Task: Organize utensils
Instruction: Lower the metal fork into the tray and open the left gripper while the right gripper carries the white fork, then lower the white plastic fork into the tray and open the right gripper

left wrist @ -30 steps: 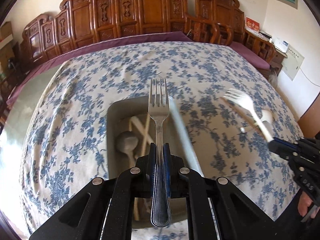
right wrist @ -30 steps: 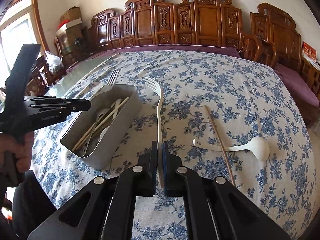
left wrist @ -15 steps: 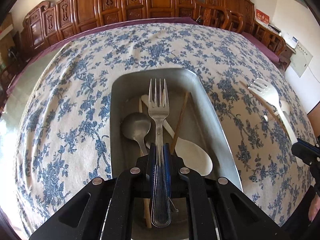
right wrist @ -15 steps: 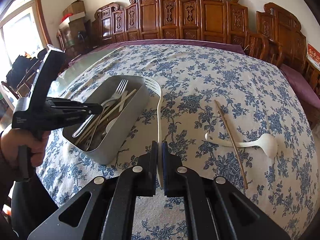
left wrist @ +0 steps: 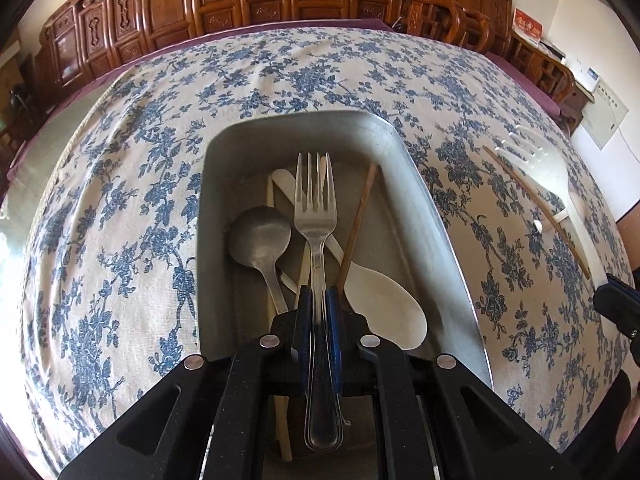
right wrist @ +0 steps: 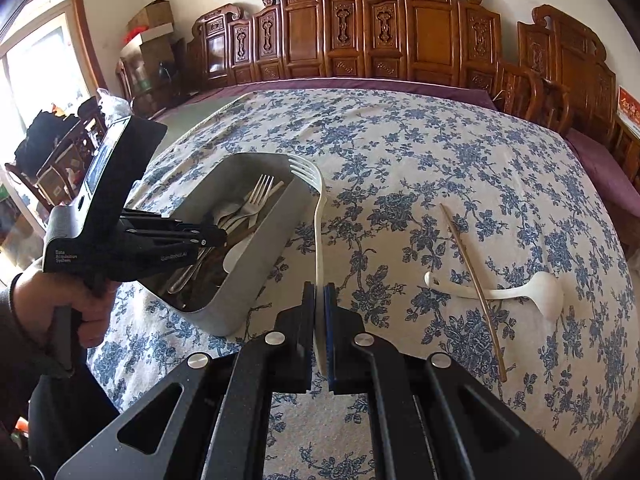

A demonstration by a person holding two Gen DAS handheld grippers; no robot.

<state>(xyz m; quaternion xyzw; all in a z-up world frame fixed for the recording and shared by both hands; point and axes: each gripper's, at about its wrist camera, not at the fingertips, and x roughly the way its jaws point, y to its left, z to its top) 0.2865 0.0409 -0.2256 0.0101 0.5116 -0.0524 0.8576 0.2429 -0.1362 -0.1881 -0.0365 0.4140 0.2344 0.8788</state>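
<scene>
Lowered into the grey metal tray (left wrist: 424, 216), the left gripper (left wrist: 318, 308) clamps a steel fork (left wrist: 314, 216) awaiting release, while the right gripper (right wrist: 319, 312) pinches a white plastic fork (right wrist: 319, 216) to deposit next.

Non-task items I can make out from my station:
- Tablecloth (right wrist: 460, 168), cream with blue floral print, spread over the table.
- Carved wooden chairs (right wrist: 424, 32), ranked along the far edge of the table.
- Purple cloth (right wrist: 360, 85), a strip showing beyond the floral cloth.
- Cardboard boxes (right wrist: 150, 20), stacked in the left corner.
- Window (right wrist: 36, 68), bright, far left.
- Wall panel (left wrist: 606, 114), pale, on the right wall.
</scene>
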